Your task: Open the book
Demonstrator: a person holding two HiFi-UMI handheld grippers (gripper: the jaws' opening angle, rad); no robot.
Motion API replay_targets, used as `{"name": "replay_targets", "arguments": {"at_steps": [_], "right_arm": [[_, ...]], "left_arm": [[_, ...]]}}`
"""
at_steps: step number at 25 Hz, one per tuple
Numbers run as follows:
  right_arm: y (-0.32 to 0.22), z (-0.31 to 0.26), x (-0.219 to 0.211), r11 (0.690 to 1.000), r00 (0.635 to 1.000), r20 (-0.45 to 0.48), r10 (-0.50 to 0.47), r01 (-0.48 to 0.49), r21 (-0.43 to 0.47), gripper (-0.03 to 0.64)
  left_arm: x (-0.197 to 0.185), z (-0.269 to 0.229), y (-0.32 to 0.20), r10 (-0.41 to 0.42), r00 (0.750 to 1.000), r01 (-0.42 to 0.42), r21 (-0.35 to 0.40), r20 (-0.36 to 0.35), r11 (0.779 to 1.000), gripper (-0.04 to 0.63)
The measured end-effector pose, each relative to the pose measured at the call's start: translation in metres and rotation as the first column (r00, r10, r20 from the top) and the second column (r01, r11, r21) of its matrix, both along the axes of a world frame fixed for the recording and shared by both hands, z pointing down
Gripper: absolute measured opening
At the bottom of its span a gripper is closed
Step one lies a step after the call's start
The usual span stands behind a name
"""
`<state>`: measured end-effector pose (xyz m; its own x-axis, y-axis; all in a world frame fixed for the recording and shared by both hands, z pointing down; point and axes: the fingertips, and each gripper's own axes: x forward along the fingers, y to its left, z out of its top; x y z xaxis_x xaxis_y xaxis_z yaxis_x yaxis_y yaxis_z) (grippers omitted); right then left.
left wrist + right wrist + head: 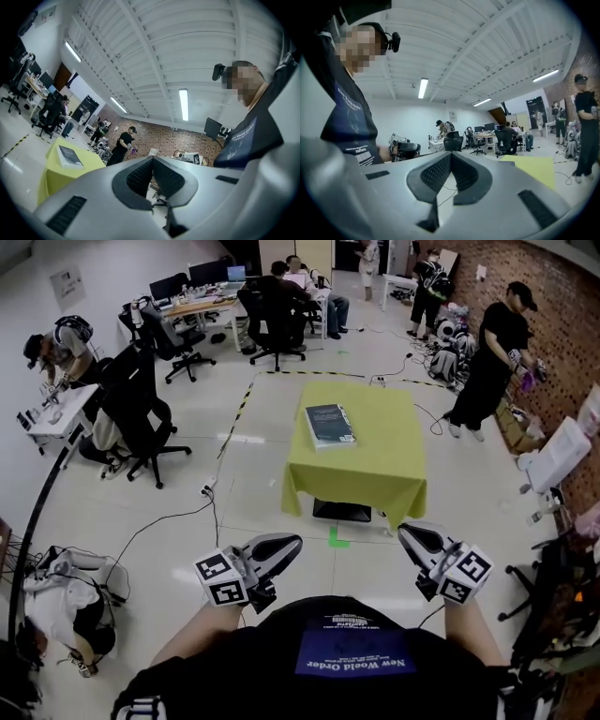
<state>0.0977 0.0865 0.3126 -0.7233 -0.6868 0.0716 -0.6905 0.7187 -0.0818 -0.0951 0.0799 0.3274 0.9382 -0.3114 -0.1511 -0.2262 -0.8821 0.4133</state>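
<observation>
Left gripper view, unlike the right's, shows the book [70, 156].

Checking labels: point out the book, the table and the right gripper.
book [329, 424], head view, middle of the cover.
table [380, 460], head view, bare yellow cloth.
right gripper [404, 530], head view, tips of the closed jaws.

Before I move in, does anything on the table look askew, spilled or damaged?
Nothing stands out. The book lies closed and flat near the far left corner of the table, whose yellow cloth hangs smoothly. The left tool and right tool are shut and empty, short of the table.
</observation>
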Motion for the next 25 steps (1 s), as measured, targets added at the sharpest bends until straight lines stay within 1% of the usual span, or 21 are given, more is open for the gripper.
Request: {"name": "replay_targets", "arguments": {"at_steps": [5,8,10,12,14,16,19,22,25], "right_arm": [[-0.068,-0.014,0.063,0.994,0.993,-0.046,-0.105,0.106,0.014,-0.014],[-0.106,-0.021,0.089,0.987,0.986,-0.071,-0.149,0.152,0.043,-0.014],[-0.128,-0.022,0.102,0.984,0.983,-0.062,-0.171,0.174,0.045,-0.014],[-0.143,-0.021,0.108,0.980,0.980,-0.045,-0.192,0.194,0.037,-0.014],[-0.154,-0.020,0.111,0.978,0.978,-0.040,-0.206,0.208,0.029,-0.014],[-0.166,-0.017,0.113,0.978,0.978,-0.040,-0.205,0.205,0.019,-0.014],[-0.184,-0.008,0.118,0.983,0.983,-0.033,-0.182,0.182,-0.002,-0.014],[-0.204,-0.003,0.119,0.989,0.988,-0.046,-0.145,0.145,-0.012,-0.014],[-0.231,-0.008,0.114,0.996,0.993,-0.073,-0.089,0.089,0.004,-0.014]], "left_arm": [[0.067,-0.027,-0.050,-0.086,0.996,0.087,0.025,-0.014,0.996,0.006],[0.096,-0.031,-0.079,-0.125,0.992,0.126,0.033,-0.018,0.992,0.006],[0.113,-0.031,-0.095,-0.141,0.990,0.141,0.018,-0.027,0.990,0.006],[0.126,-0.030,-0.106,-0.144,0.990,0.144,0.010,-0.003,0.990,0.006],[0.129,-0.030,-0.118,-0.150,0.988,0.150,0.007,0.026,0.989,0.006],[0.129,-0.031,-0.134,-0.157,0.987,0.157,-0.007,0.023,0.988,0.006],[0.135,-0.027,-0.158,-0.134,0.991,0.134,-0.021,0.007,0.991,0.006],[0.140,-0.022,-0.187,-0.081,0.997,0.080,-0.023,-0.004,0.996,0.006],[0.137,-0.022,-0.227,-0.017,0.999,0.017,-0.013,-0.029,1.000,0.006]]}}
